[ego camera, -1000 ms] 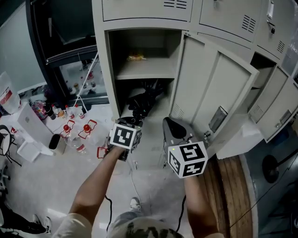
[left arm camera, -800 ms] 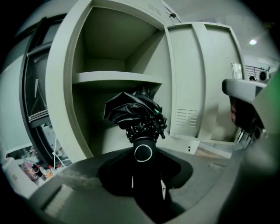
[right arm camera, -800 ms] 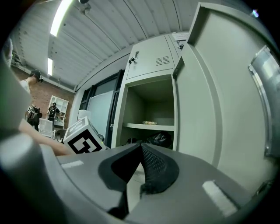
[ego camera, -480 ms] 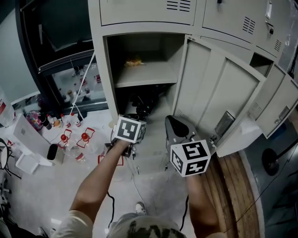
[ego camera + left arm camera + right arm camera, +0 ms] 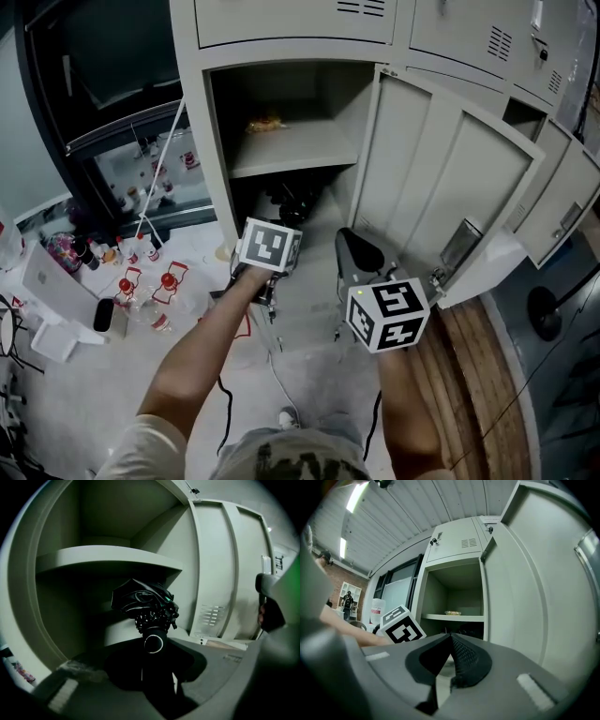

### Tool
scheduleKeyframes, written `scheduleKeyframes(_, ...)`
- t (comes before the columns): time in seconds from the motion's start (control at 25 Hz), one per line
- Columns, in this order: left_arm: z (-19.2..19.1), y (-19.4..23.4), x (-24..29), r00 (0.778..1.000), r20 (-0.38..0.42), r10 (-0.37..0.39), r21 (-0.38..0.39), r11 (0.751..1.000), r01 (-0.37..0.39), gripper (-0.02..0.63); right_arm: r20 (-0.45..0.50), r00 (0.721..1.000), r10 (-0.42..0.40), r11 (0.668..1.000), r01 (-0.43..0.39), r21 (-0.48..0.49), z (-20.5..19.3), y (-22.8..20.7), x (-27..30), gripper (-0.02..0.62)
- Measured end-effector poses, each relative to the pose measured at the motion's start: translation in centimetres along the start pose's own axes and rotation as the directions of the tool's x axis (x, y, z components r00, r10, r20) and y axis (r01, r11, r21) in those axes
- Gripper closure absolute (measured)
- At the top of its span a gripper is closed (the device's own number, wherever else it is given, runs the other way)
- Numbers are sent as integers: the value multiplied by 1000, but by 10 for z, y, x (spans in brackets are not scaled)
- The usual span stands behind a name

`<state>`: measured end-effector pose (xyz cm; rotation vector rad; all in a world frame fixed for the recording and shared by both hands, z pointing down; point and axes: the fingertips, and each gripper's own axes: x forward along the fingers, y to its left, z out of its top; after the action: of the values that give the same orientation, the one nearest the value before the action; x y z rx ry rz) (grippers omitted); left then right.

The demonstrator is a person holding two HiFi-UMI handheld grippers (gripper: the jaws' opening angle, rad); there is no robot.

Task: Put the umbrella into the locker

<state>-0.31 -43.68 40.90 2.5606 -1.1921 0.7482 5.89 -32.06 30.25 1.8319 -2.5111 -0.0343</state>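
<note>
**A:** So where was the umbrella when we checked?

**B:** We had the folded black umbrella (image 5: 144, 603) clamped in the left tool (image 5: 151, 665) by its handle end. Its bunched canopy was poking into the locker (image 5: 217, 159), in the lower compartment just under the shelf (image 5: 305, 147). We couldn't tell if it touched anything in there.

**A:** And the right tool?

**B:** Our right tool (image 5: 450, 639) was pinched closed on nothing, pads meeting at the tips. It hung about level in front of the open door (image 5: 441, 187), near the left one.

**A:** Anything on the shelf?

**B:** Something small and yellowish (image 5: 265, 123) sat toward the back, too small for us to identify.
</note>
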Motion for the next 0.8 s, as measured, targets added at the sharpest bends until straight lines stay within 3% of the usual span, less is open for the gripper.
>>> scheduleKeyframes(0.28, 14, 29, 19, 993, 8, 119, 57, 991, -120, 468, 6, 999, 42, 999, -42, 30, -3, -9, 22, 597)
scheduleKeyframes(0.48, 16, 37, 38, 990, -22, 140, 44, 989, -139, 468, -4, 997, 73, 996, -73, 50, -6, -20, 38, 597)
scheduleKeyframes(0.8, 14, 54, 67, 976, -77, 202, 89, 977, -195, 468, -27, 994, 102, 992, -100, 74, -14, -30, 55, 598)
